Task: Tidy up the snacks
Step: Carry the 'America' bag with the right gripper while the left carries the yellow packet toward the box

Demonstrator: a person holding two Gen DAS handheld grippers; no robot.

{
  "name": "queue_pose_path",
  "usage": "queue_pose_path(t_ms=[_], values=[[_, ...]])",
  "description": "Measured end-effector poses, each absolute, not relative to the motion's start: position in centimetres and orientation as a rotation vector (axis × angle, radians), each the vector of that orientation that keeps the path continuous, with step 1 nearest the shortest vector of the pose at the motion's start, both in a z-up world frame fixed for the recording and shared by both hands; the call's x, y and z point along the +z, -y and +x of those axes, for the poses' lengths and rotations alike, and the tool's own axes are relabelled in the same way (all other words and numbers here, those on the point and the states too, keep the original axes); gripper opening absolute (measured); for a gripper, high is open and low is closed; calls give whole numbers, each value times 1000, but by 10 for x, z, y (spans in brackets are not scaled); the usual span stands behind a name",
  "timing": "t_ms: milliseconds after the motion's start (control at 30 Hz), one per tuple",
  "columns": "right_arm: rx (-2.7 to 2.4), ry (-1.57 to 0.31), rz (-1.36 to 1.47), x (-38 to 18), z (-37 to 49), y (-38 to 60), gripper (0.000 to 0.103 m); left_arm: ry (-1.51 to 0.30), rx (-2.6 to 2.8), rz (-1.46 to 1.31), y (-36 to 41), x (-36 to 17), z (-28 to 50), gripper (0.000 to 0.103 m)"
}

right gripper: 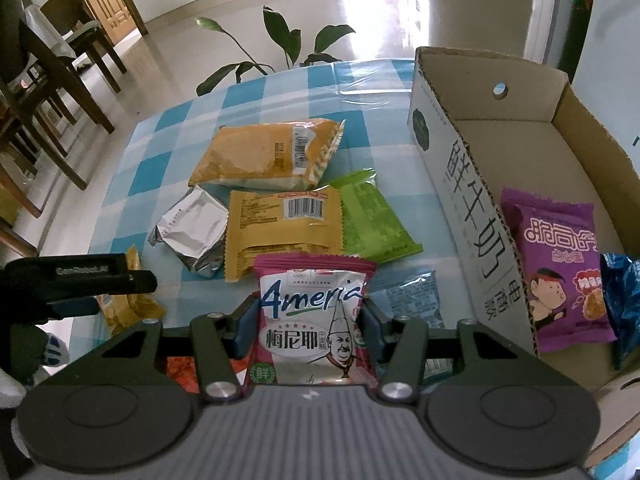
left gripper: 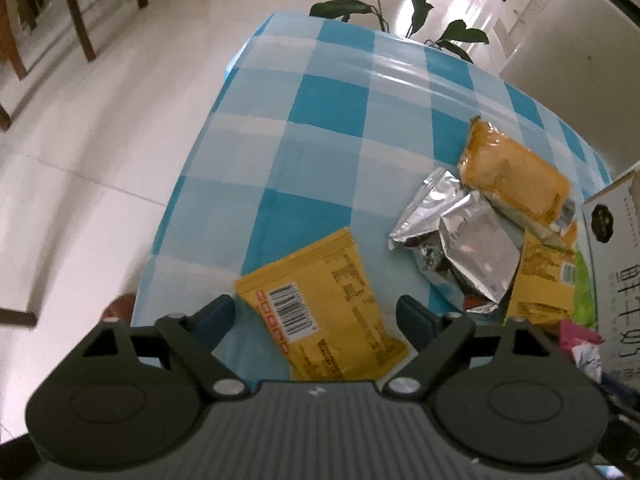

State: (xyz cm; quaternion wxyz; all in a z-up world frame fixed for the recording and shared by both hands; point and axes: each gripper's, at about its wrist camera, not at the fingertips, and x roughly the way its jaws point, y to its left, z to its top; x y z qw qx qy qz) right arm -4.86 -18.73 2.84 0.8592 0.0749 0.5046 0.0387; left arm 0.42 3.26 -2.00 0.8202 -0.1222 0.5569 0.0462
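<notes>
Right gripper point(right gripper: 306, 320) pinches the pink snack packet point(right gripper: 314, 320) beside the cardboard box point(right gripper: 460, 184). Left gripper point(left gripper: 316, 316) hangs spread around a yellow packet point(left gripper: 320, 320); silver pouches point(left gripper: 452, 236) lie near.

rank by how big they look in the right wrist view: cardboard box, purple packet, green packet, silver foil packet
1. cardboard box
2. purple packet
3. green packet and silver foil packet: look alike, both partly covered, so unranked
</notes>
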Motion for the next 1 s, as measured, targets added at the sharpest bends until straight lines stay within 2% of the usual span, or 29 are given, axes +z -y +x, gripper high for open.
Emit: queue_pose_path(t_ms=[67,133,233,1000], values=[[85,-1057,157,29,-49,187,58,-1165,98,-248,-31,-19,3,84],[88,-1053,153,30,-49,187,58,-1146,86,-230,-30,-17,1,72],[86,-1049,158,32,-50,188,58,-1129,60,-257,-35,-14,0,65],[96,-1019,143,39,-50,185,58,-950,-61,-276,-30,35,-15,64]])
